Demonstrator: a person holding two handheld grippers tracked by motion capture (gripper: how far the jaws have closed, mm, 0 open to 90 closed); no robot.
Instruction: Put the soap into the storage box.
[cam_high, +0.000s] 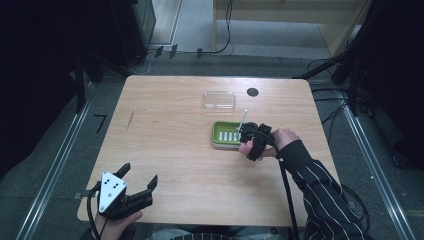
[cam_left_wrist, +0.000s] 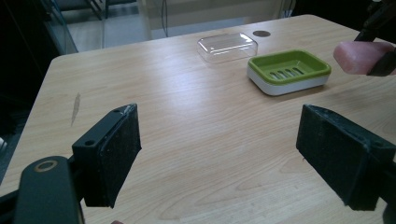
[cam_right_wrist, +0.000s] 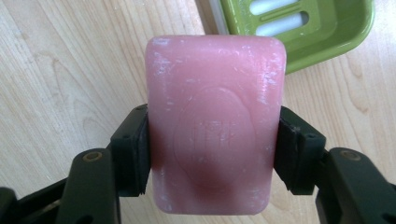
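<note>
Soap (cam_right_wrist: 215, 126) is held tight in the right tool (cam_right_wrist: 214, 149). The two black jaws squeeze its long sides, one on each side. The pink bar hangs over the table (cam_high: 170, 125), just beside the near right corner of the green soap dish (cam_right_wrist: 317, 32). It does not touch the dish.

I think this is the carrying step. The bar is up and on its way to the dish, but it is not in yet. The next move should bring the soap over the middle of the dish, lower it onto the slots, and only then let the jaws open.

The long way of the bar runs straight out from the tool, away from the hand. Its far end points at the dish. Its wide flat face with the stamped oval looks up at the right tool's camera.

The left tool (cam_high: 137, 184) rests at the near left edge of the table. Its jaws stand wide open with nothing between them. A clear lid (cam_high: 219, 99) lies on the far side of the dish.
</note>
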